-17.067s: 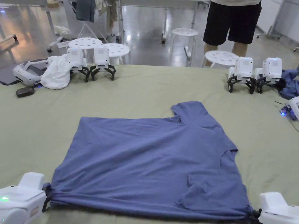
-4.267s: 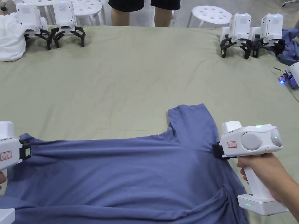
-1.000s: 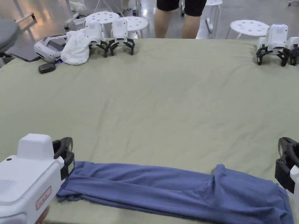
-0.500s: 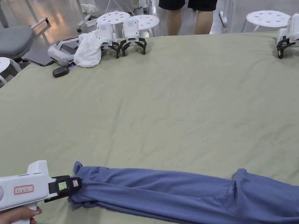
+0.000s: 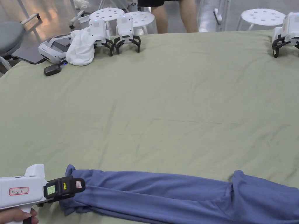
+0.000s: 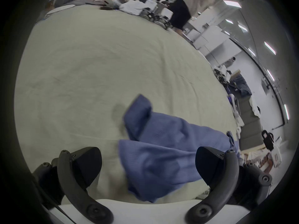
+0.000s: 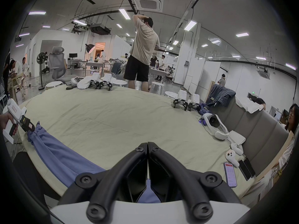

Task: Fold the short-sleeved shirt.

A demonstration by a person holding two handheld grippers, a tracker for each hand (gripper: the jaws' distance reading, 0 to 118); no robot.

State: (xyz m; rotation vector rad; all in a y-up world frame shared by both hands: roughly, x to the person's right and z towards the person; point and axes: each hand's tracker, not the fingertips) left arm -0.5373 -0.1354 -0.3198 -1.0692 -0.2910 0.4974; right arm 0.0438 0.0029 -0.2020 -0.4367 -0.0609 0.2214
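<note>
While the blue short-sleeved shirt (image 5: 181, 195) lies as a long folded band along the near edge of the green worktop (image 5: 175, 102), the left tool (image 6: 148, 166), spread, should pinch all layers at its end, the right tool (image 7: 147, 148) being pressed together, its hold on cloth hidden.

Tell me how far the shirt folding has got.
Done: the blue shirt lies as a long narrow band along the near edge of the green sheet, so the lengthwise folding looks made.

In hand: the left gripper, jaws open, sits at the band's left end; the right gripper has its jaws closed, with blue cloth below them.

Left: folding the band crosswise into a compact stack.
</note>
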